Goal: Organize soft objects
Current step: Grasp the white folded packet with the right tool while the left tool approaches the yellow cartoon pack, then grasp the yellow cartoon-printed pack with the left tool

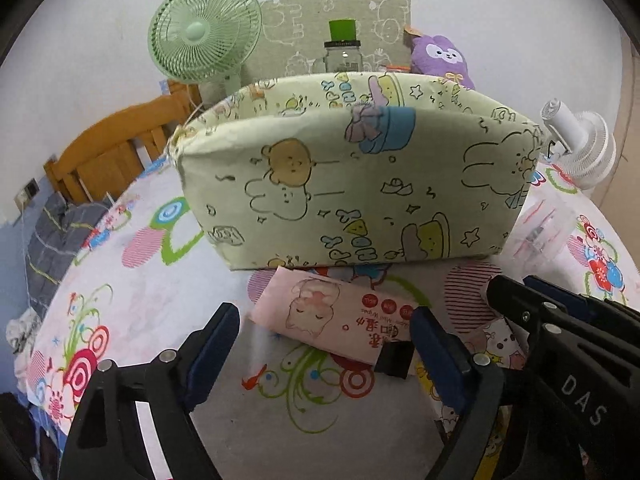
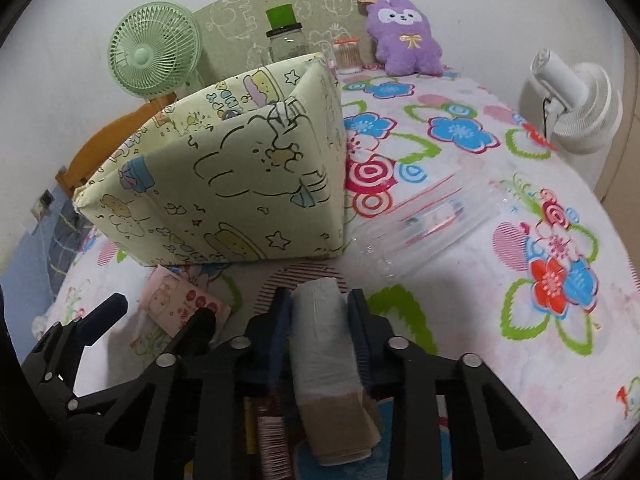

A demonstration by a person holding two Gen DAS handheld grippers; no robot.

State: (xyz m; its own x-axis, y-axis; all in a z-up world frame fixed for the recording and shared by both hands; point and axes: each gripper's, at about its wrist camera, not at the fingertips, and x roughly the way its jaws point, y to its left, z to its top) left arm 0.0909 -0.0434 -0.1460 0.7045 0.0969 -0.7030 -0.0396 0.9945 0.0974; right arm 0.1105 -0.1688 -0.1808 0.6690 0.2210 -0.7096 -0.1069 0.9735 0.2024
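White tissue roll (image 2: 324, 336) is clamped in the right tool (image 2: 320, 320) near the tabletop's front edge; the fabric bin (image 2: 224, 184) stands straight ahead. Left tool (image 1: 324, 344) gapes around the pink wipes pack (image 1: 332, 316), lying crosswise.

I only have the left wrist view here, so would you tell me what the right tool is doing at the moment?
Observer: The right tool is shut on a white roll of thin plastic bags, pads pressing both sides.
Operator: Thanks. What lies to the right of the storage box?
Observer: A clear plastic container lies on its side on the flowered cloth, right beside the storage box.
Operator: And the purple plush behind the box, is it upright?
Observer: Yes, the purple plush sits upright against the wall, a small jar of cotton swabs to its left.
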